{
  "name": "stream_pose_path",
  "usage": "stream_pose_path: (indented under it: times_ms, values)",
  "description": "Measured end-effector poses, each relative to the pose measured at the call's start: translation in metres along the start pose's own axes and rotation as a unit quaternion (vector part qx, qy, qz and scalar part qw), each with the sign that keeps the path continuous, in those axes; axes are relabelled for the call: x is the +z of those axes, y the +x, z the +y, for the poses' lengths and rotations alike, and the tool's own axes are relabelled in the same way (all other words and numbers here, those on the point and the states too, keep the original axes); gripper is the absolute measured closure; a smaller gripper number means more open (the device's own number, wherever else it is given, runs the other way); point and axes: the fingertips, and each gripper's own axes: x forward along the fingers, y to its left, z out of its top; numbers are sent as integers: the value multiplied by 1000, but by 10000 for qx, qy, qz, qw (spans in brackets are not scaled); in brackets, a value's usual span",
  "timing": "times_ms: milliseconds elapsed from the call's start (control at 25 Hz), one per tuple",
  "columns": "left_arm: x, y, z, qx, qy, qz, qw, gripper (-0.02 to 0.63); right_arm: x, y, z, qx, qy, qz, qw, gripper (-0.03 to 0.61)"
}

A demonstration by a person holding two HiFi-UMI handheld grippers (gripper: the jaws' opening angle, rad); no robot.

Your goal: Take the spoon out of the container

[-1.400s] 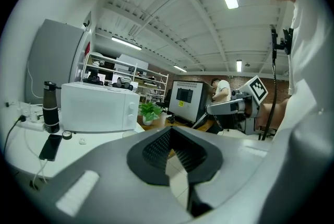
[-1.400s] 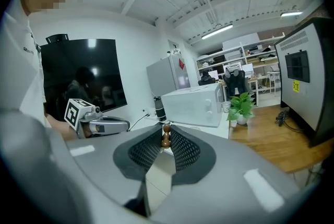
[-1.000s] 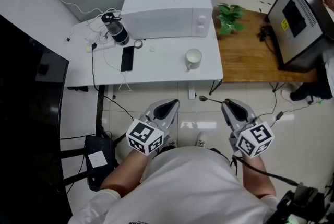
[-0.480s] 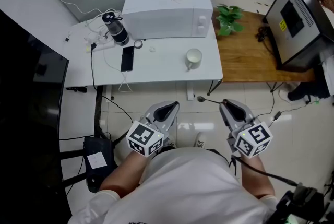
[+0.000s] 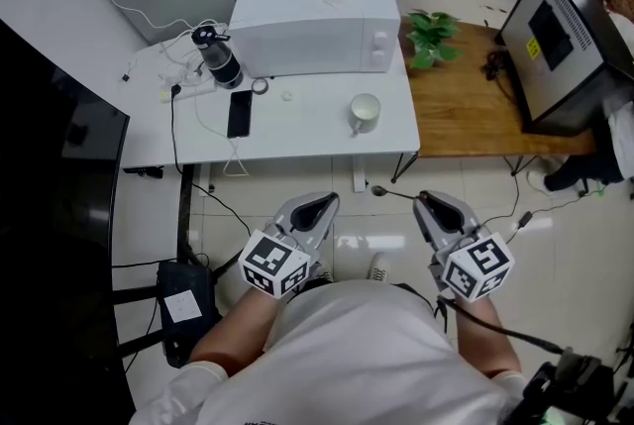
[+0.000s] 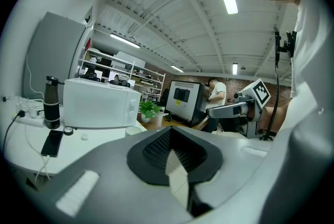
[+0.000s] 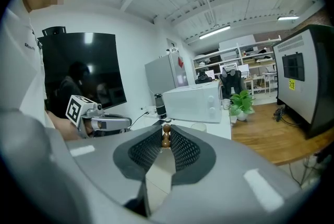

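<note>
Both forearms are held bent and close to the torso, with the left gripper and the right gripper set side by side over the tiled floor, aimed toward 12 o'clock and tipped slightly down. Two grippers, one spoon, one white cup, one microwave, one bottle and one phone are counted. The left fingers are seen closed together at their tips with nothing between them; the right fingers are clamped on the spoon's brown handle end. The spoon is held clear of the cup, at 6 o'clock from it, just off the near edge of the bench; its long axis is laid nearly level, bowl pointed toward 9 o'clock
</note>
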Motion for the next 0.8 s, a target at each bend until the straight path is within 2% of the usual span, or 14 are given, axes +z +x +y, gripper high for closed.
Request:
stream_pose_path:
  times_ms: [800]
  values:
    - [0, 4, 4, -21, 15, 8, 10000, 611, 0, -1, -1, -32, 5, 8, 10000, 525]
